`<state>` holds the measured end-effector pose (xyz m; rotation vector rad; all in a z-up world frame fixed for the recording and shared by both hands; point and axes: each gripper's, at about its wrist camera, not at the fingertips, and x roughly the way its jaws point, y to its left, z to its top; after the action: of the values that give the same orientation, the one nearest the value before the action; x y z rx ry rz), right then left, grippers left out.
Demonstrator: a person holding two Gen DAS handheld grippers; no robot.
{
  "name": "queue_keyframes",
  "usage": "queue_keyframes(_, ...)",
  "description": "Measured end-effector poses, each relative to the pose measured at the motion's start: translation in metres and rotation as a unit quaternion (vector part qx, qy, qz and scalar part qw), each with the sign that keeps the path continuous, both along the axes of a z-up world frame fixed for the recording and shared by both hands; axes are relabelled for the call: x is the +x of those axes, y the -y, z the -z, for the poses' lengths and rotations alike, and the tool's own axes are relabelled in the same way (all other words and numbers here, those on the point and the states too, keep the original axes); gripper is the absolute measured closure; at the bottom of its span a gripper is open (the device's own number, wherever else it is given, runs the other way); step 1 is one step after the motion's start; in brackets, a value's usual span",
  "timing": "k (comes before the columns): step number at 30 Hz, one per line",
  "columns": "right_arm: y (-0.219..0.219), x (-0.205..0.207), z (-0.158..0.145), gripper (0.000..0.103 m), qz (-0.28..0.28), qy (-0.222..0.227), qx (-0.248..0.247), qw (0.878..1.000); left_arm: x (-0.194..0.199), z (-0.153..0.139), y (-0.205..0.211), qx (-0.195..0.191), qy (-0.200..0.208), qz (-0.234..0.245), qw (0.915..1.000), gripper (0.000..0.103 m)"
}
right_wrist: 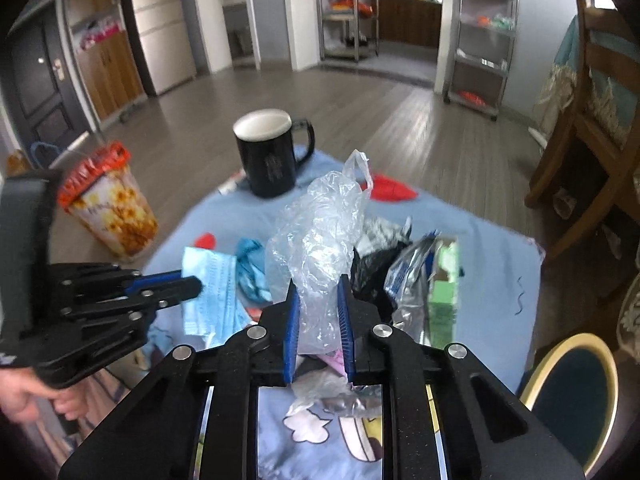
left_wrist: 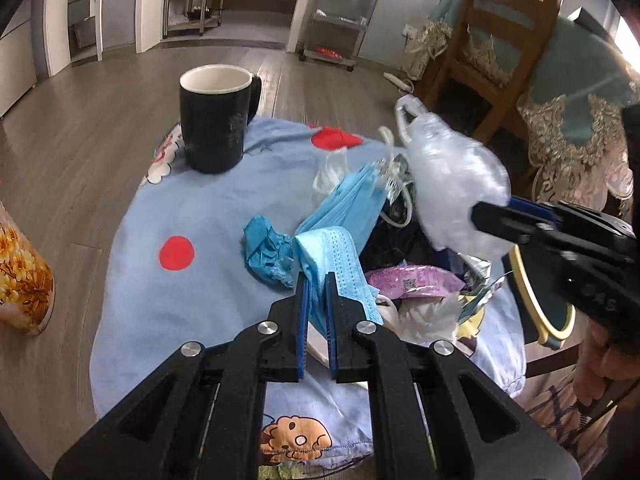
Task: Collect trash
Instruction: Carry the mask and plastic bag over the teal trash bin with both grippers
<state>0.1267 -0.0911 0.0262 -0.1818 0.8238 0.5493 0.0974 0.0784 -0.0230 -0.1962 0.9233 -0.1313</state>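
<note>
My left gripper is shut on a light blue face mask, lifted a little off the blue cloth; from the right wrist the same left gripper and mask show at the left. My right gripper is shut on a crumpled clear plastic bag, which stands up between its blue pads. In the left wrist view that bag hangs at the right gripper's tips. More trash lies in a pile: a crumpled blue glove, a second mask, a pink wrapper, black plastic, a foil packet.
A black mug stands upright at the cloth's far side. A flower-patterned bin with a red liner stands on the floor at the left. A wooden chair and a draped table are at the right, with a round blue stool close by.
</note>
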Motion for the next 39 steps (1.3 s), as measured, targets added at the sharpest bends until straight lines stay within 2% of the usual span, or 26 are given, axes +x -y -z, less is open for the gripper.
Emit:
queue_keyframes(6, 0.03, -0.025, -0.027, 0.084, 0.009, 0.028, 0.027, 0.999, -0.01, -0.023, 0.0, 0.001, 0.029, 0.004, 0.9996, 0.096)
queue_keyframes(16, 0.111, -0.048, -0.028, 0.084, 0.081, 0.019, 0.06, 0.995, -0.009, -0.056, 0.037, 0.013, 0.052, 0.049, 0.9974, 0.096)
queue_keyframes(22, 0.173, -0.064, -0.021, 0.084, 0.164, 0.017, 0.09, 0.982, -0.006, -0.086, 0.082, 0.007, 0.075, 0.09, 0.993, 0.096)
queue_keyframes(28, 0.216, -0.078, -0.014, 0.084, 0.23, 0.028, 0.098, 0.968, 0.005, -0.109, 0.154, -0.003, 0.093, 0.154, 0.9837, 0.096)
queue_keyframes(32, 0.246, -0.081, -0.005, 0.084, 0.275, 0.019, 0.111, 0.955, 0.012, -0.103, 0.206, 0.011, 0.09, 0.193, 0.9771, 0.096)
queue_keyframes(35, 0.263, -0.083, 0.003, 0.083, 0.305, 0.016, 0.111, 0.946, 0.023, -0.08, 0.251, 0.03, 0.074, 0.222, 0.9718, 0.096)
queue_keyframes(39, 0.286, -0.079, 0.02, 0.083, 0.344, -0.009, 0.111, 0.932, 0.034, -0.049, 0.291, 0.023, 0.056, 0.247, 0.967, 0.096)
